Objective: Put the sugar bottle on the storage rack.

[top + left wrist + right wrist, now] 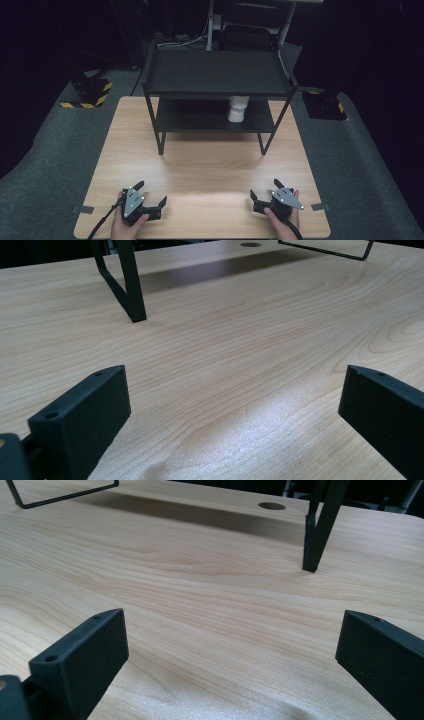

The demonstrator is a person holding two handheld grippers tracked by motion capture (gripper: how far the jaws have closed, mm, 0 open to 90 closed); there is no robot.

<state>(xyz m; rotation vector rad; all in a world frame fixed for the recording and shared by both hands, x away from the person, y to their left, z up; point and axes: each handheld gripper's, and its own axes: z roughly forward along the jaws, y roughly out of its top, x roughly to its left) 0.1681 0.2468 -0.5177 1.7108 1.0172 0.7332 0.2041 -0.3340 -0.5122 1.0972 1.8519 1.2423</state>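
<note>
Table (pixel 210 165): pale wood, bare near the person
Shelf rack (pixel 218 75): black, two tiers, standing at the far side of the table
White cup (pixel 238 108): on the lower tier, right of centre, well apart from both grippers
Left gripper (pixel 150 194): resting near the front edge, jaws spread wide, holding nothing
Right gripper (pixel 265 189): same, jaws apart and empty
Progress: seemingly not begun; cup untouched
Writing: none readable

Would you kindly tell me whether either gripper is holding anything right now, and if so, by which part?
Nothing is held. The left gripper and the right gripper both rest open on the table, with bare wood between their jaws.
</note>
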